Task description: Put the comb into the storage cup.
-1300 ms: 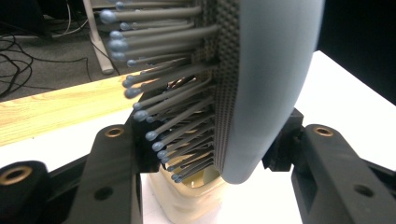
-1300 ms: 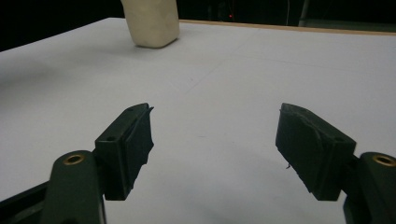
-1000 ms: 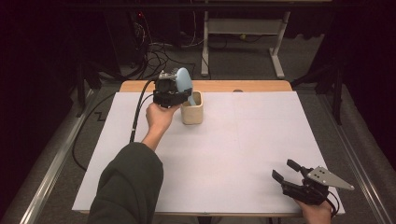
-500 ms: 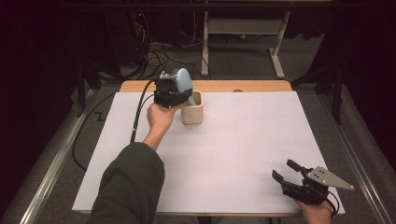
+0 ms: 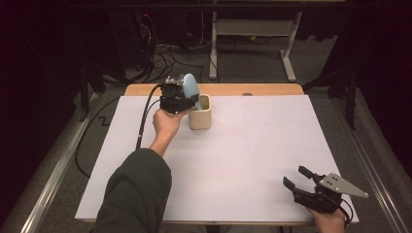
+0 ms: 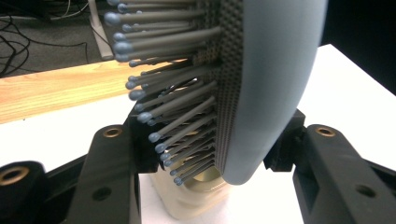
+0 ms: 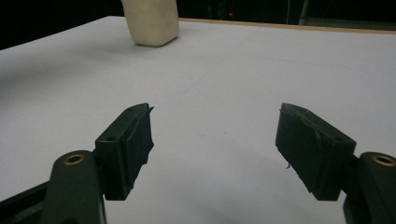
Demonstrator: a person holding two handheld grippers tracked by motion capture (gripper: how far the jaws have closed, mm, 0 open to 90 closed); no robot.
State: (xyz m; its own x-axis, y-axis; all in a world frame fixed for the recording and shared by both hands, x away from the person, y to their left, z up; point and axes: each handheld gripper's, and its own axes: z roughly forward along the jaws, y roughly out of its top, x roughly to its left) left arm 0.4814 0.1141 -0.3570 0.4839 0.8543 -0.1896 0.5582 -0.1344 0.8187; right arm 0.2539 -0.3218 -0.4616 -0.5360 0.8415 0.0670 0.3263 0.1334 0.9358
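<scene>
A light blue hairbrush [image 5: 189, 86] with grey bristles [image 6: 173, 102] stands upright in my left gripper [image 5: 186, 99], whose jaws are shut on its sides. The brush's head [image 6: 275, 84] looms close in the left gripper view, and its rounded lower end sits just over the mouth of a beige cup [image 6: 196, 207]. That cup [image 5: 200, 112] stands on the white sheet near the table's far edge, right beside the gripper. My right gripper [image 5: 295, 176] rests low at the near right corner, its jaws open with nothing between them [image 7: 215, 116].
The cup [image 7: 150, 23] shows far off across the white sheet [image 5: 252, 155] in the right gripper view. A strip of wooden tabletop [image 5: 233, 89] runs along the far edge. A black cable [image 5: 143, 121] trails from the left gripper. Beyond the table are a desk frame and floor cables.
</scene>
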